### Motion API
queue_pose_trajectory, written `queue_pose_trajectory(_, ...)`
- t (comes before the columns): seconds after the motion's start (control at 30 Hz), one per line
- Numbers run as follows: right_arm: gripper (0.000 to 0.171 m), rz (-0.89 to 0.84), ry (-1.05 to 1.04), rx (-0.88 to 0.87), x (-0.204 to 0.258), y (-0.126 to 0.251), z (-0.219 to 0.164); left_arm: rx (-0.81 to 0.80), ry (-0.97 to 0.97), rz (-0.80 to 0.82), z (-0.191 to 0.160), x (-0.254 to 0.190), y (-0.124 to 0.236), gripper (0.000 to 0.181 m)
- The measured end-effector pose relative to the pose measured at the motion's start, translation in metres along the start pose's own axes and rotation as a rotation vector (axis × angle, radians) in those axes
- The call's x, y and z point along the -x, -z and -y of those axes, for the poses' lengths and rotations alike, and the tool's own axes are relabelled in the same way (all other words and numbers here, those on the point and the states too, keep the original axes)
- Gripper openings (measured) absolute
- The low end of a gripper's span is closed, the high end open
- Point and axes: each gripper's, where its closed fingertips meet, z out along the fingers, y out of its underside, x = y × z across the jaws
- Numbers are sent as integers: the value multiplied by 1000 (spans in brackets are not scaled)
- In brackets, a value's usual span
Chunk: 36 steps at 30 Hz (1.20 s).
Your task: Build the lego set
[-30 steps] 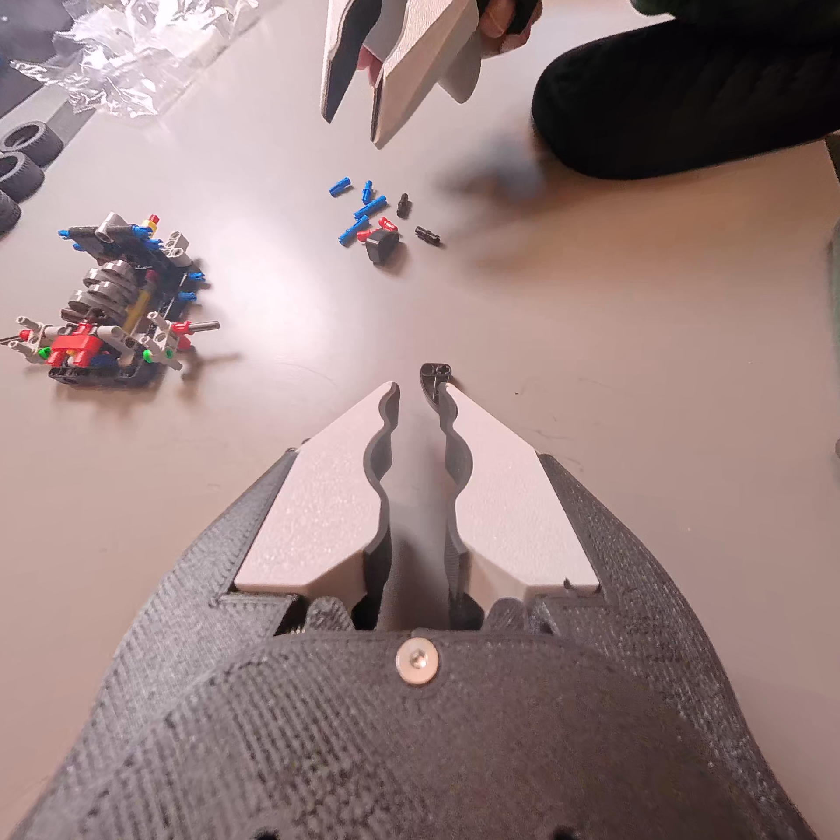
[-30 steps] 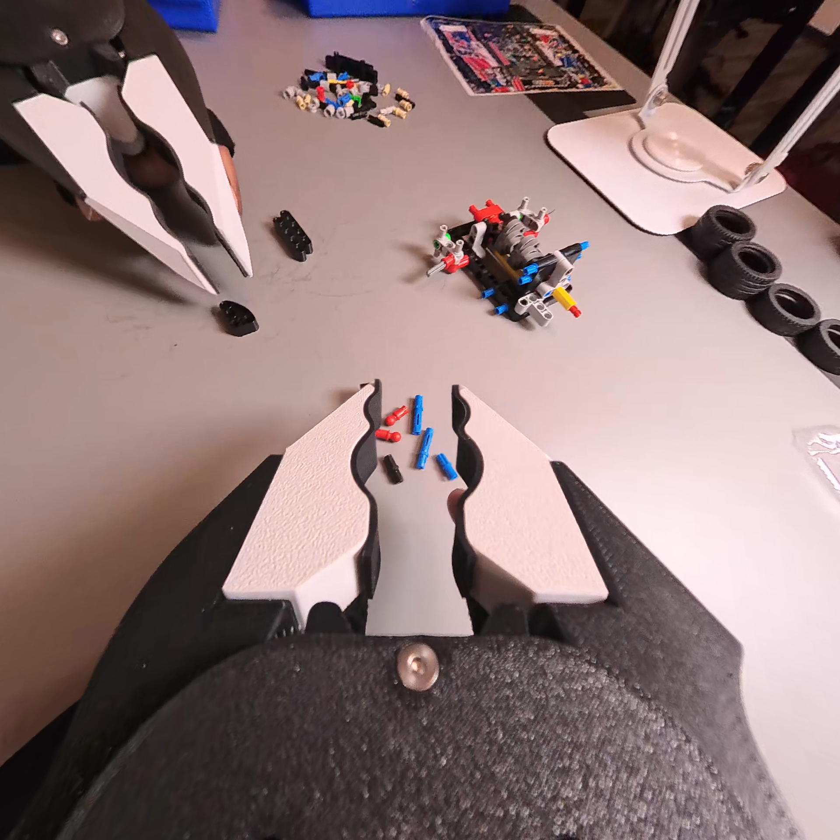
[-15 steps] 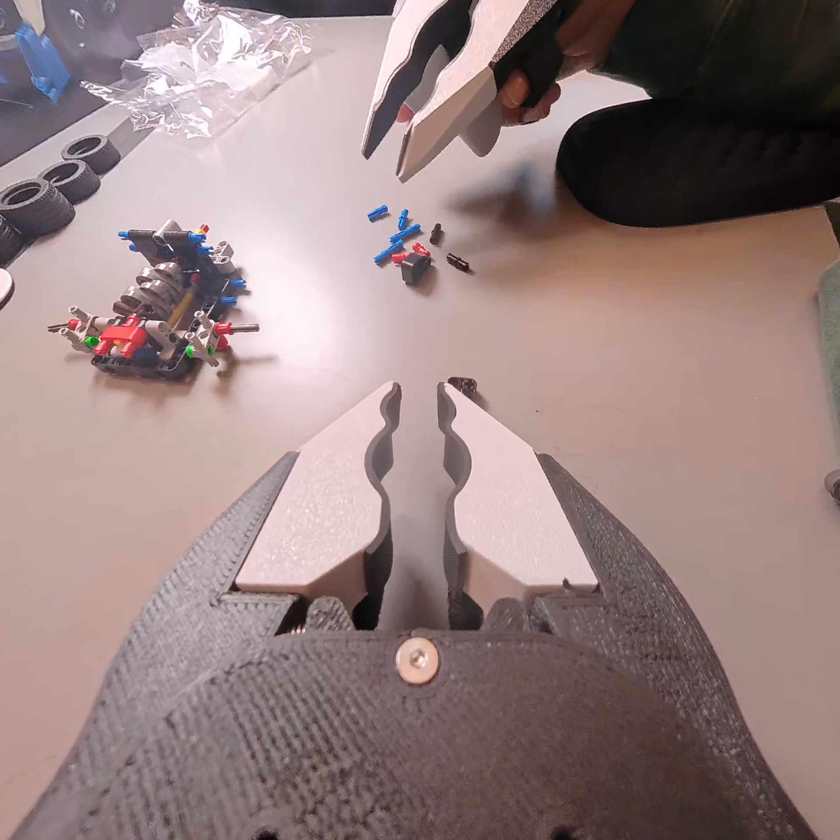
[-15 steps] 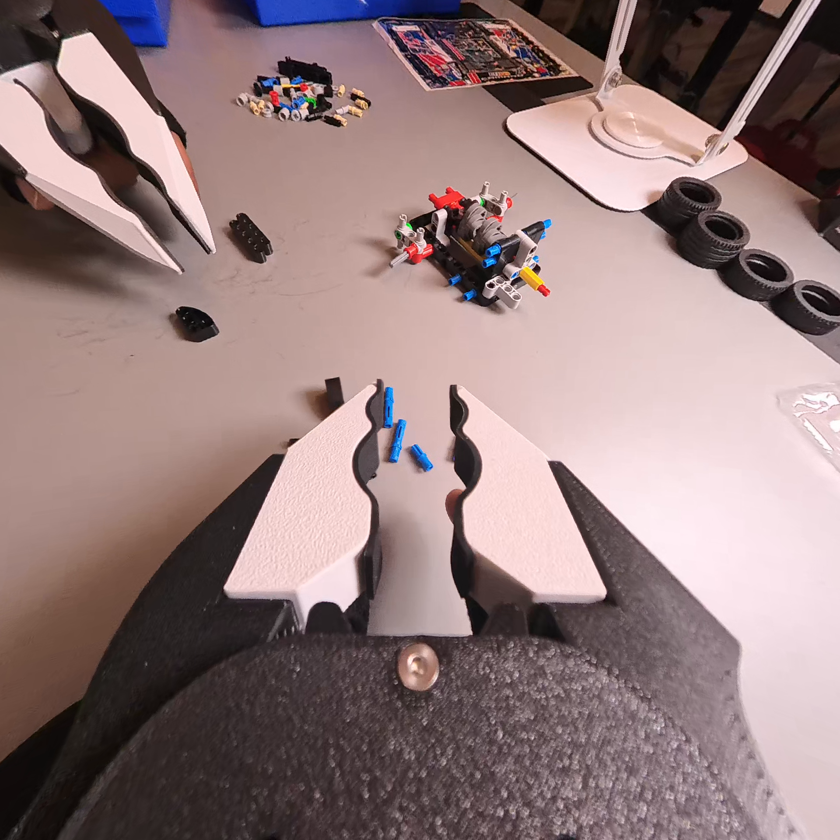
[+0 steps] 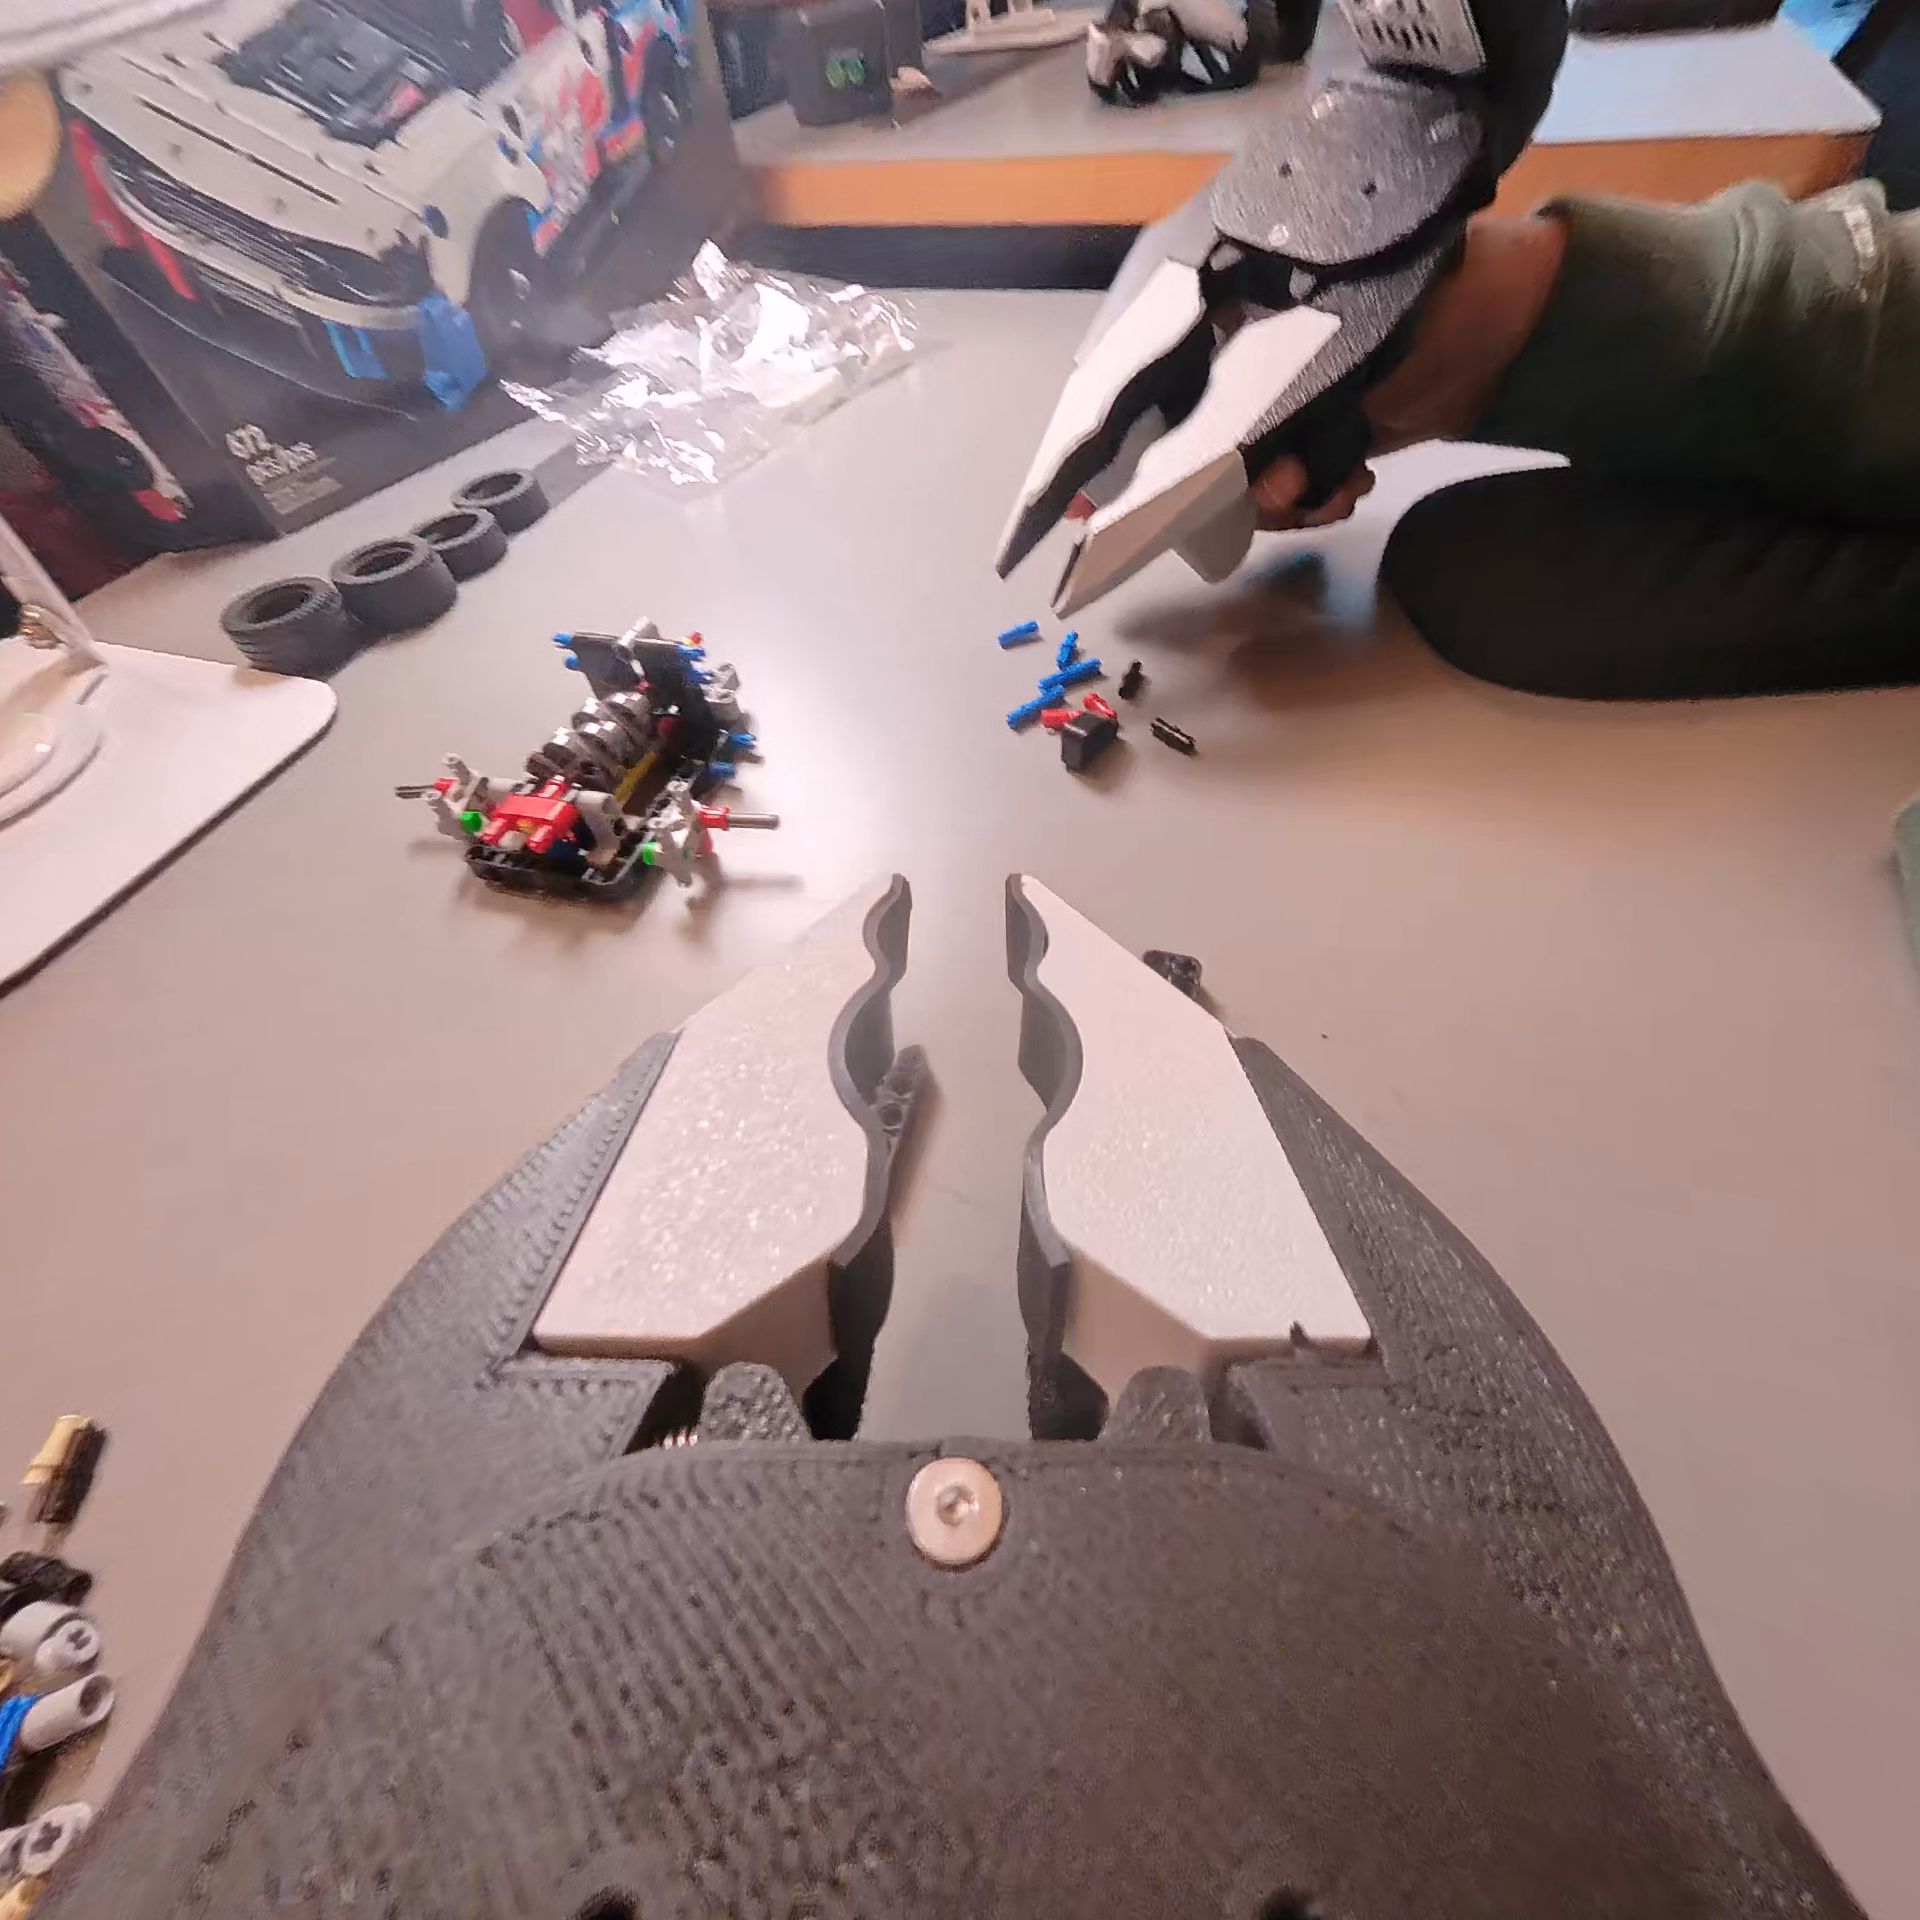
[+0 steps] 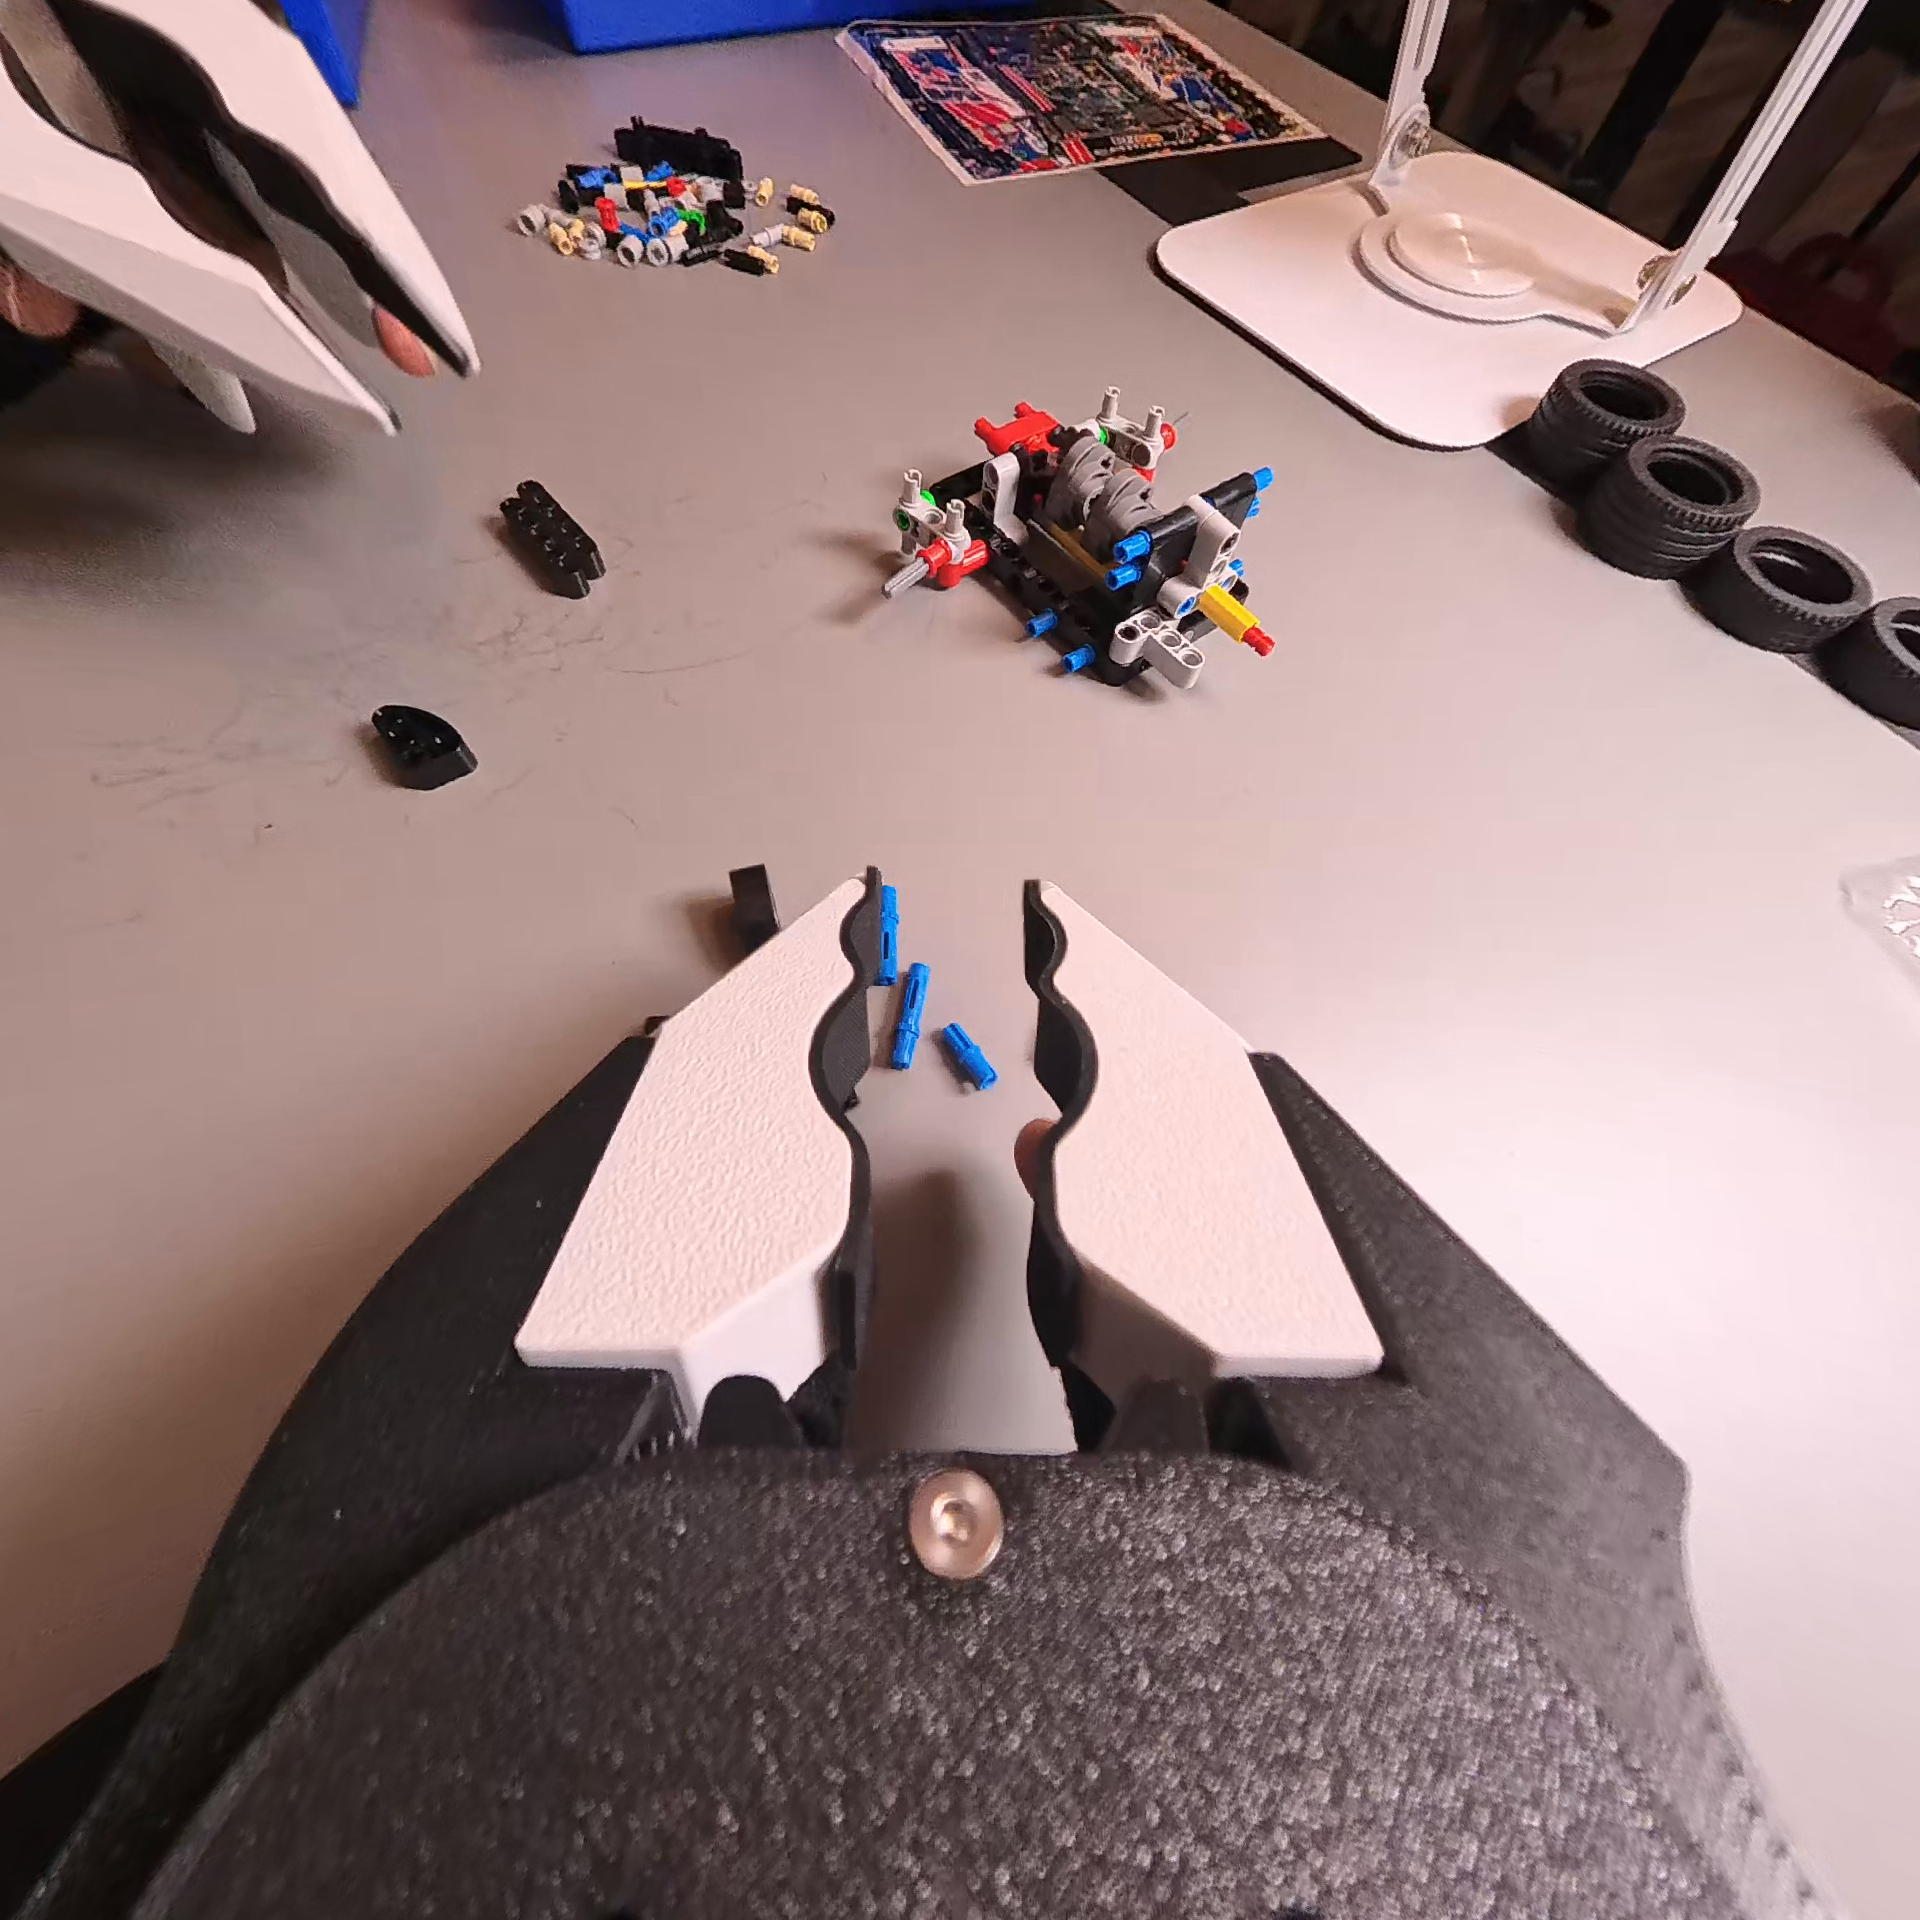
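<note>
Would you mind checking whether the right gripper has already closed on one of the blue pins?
No, the right gripper is open, and the blue pins lie loose on the table between its fingers.

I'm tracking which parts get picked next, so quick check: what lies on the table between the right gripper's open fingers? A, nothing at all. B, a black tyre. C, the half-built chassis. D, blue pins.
D: in the right wrist view the right gripper is open, and small blue pins lie on the table between its fingers, while the tyres and chassis sit farther off.
</note>
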Motion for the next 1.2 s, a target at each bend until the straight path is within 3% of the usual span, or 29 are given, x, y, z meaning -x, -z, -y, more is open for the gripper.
queue_pose_trajectory(0.43,32,57,77,219,-1,12,-37,-72,100,40,6,22,10,20)
queue_pose_trajectory(0.7,17,-21,36,263,-25,6,-35,-66,89,40,6,21,9,19)
queue_pose_trajectory(1.2,13,19,50,374,-23,-1,-41,-58,67,42,6,18,8,17)
